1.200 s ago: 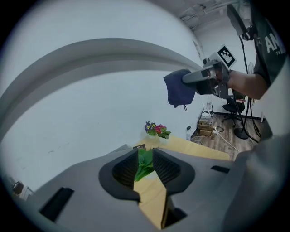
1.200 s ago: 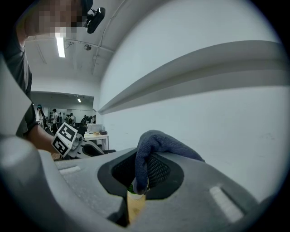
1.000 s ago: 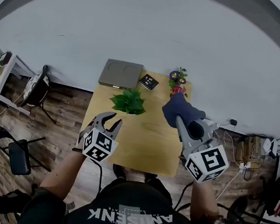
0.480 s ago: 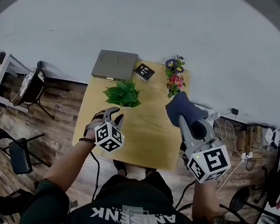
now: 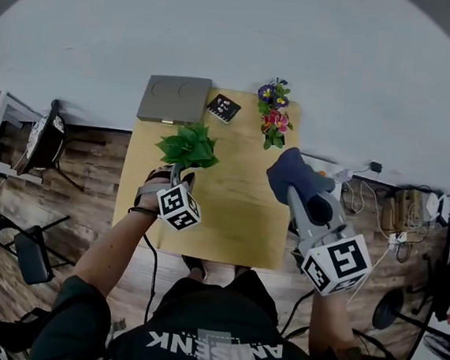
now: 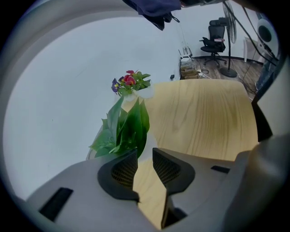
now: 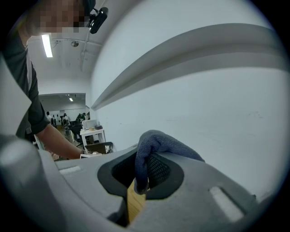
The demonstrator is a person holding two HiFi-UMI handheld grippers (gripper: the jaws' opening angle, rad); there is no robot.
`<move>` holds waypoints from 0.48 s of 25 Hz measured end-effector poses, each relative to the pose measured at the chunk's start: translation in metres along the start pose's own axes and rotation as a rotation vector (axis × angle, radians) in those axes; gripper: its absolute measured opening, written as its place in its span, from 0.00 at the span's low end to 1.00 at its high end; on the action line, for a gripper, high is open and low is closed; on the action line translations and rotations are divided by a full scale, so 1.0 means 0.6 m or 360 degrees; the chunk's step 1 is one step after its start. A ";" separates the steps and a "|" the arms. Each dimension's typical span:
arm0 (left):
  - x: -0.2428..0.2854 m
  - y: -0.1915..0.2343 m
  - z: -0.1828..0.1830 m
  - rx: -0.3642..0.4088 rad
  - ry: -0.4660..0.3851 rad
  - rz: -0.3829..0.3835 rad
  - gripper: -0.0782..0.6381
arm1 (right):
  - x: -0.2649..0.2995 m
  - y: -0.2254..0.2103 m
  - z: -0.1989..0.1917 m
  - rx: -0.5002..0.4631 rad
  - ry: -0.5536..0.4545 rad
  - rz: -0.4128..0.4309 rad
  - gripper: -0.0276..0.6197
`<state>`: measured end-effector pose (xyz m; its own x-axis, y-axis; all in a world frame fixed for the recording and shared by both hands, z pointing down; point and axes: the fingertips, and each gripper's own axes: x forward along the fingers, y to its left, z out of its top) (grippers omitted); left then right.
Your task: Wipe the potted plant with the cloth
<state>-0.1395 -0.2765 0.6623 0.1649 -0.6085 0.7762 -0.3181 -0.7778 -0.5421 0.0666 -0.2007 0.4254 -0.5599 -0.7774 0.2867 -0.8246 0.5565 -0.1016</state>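
Observation:
The green leafy potted plant stands on the left part of the wooden table. My left gripper sits right at the plant's near side. In the left gripper view its jaws stand a narrow gap apart with nothing between them, and the plant rises just beyond the tips. My right gripper hovers over the table's right side, shut on a dark blue cloth. That cloth drapes over the jaw tips in the right gripper view.
A pot of purple and red flowers stands at the table's far right corner. A grey flat box and a small black item lie along the far edge by the white wall. Chairs stand left of the table, cables to its right.
My left gripper has moved forward up to the plant, and its jaws have narrowed from wide apart. The right gripper with the cloth has hardly moved.

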 end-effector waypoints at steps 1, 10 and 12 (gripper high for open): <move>0.005 -0.002 -0.001 0.0027 0.0014 -0.0002 0.24 | -0.001 -0.002 -0.002 0.0002 0.0000 -0.0008 0.09; 0.029 -0.005 0.005 0.0177 0.0058 -0.0003 0.24 | 0.000 -0.012 -0.024 0.0048 0.0012 -0.0020 0.09; 0.036 -0.006 0.006 0.0198 0.0072 -0.0014 0.24 | 0.002 -0.013 -0.029 0.0062 0.0016 -0.0020 0.09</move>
<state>-0.1315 -0.2873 0.6801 0.1239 -0.5962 0.7932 -0.1983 -0.7981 -0.5690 0.0738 -0.2011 0.4433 -0.5486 -0.7813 0.2976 -0.8344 0.5344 -0.1350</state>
